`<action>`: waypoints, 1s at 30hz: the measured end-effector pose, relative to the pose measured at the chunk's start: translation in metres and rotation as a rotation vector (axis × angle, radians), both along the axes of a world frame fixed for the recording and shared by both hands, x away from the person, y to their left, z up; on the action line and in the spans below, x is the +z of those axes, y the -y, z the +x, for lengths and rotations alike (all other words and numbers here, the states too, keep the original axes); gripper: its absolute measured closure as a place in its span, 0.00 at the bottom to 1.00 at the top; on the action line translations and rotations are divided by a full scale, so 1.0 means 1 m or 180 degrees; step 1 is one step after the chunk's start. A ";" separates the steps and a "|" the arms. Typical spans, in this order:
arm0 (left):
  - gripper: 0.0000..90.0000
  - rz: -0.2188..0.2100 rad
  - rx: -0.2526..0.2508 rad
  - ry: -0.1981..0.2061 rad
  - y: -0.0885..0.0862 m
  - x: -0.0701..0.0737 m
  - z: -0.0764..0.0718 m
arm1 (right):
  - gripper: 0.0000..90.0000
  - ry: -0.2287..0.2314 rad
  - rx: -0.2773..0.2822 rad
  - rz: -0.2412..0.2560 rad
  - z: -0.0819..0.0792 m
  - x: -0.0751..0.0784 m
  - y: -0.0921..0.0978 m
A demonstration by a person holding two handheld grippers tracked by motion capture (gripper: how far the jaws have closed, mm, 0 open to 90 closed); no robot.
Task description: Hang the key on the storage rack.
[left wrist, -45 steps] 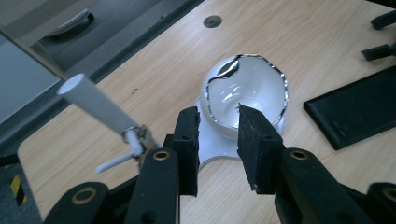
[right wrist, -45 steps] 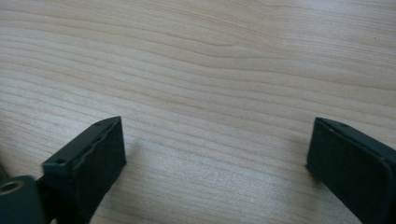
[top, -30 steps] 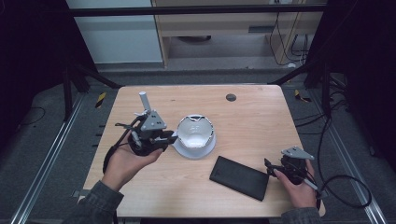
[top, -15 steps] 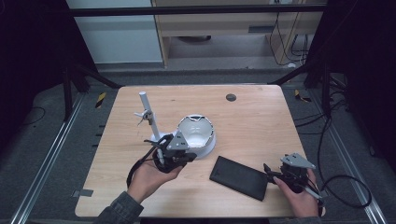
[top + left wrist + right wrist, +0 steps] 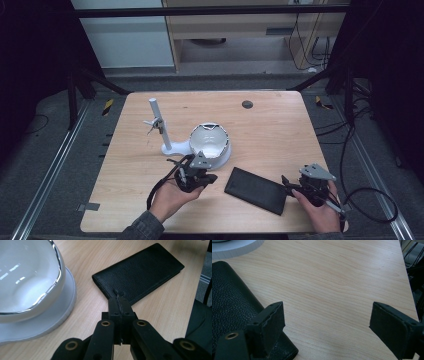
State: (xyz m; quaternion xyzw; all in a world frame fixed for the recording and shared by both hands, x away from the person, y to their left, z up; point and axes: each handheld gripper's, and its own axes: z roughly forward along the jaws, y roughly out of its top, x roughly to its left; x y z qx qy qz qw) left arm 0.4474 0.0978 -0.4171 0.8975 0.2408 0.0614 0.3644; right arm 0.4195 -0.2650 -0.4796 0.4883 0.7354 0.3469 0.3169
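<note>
A black leather wallet (image 5: 257, 189) is seen lying flat and closed on the wooden table (image 5: 280, 130), in the lower centre of the high view, between the two grippers. From its pebbled grain it is judged to be light, soft-skinned and somewhat pliant, not fragile, and likely to slide on the smooth wood if it is pushed rather than pinched; being thin and flat, it would best be taken by an edge or corner, with one jaw worked under it. In the left gripper view the wallet (image 5: 140, 271) fills the upper centre and right, and the left gripper (image 5: 119, 301), its jaws pressed together with nothing between them, is seen with its tip at or just over the near long edge; whether it touches cannot be told. In the right gripper view the right gripper (image 5: 327, 322) is held wide apart, and the wallet (image 5: 234, 307) lies at the lower left, its corner beneath the left-hand jaw, bare table between the jaws. A white round lamp-like stand (image 5: 210, 145) is seen just beyond the wallet, above centre.
</note>
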 end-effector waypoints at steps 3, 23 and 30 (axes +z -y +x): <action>1.00 -0.0046 0.0031 -0.0124 0.001 -0.010 0.002 | 0.14 -0.0014 0.0005 -0.0003 0.000 0.000 -0.001; 1.00 0.0009 0.0127 -0.0629 0.008 -0.043 0.009 | 0.14 -0.0038 0.0049 -0.0031 0.001 -0.002 -0.003; 1.00 0.0196 0.0051 -0.0719 0.018 -0.052 0.015 | 0.14 -0.0037 0.0065 -0.0051 0.001 -0.002 -0.004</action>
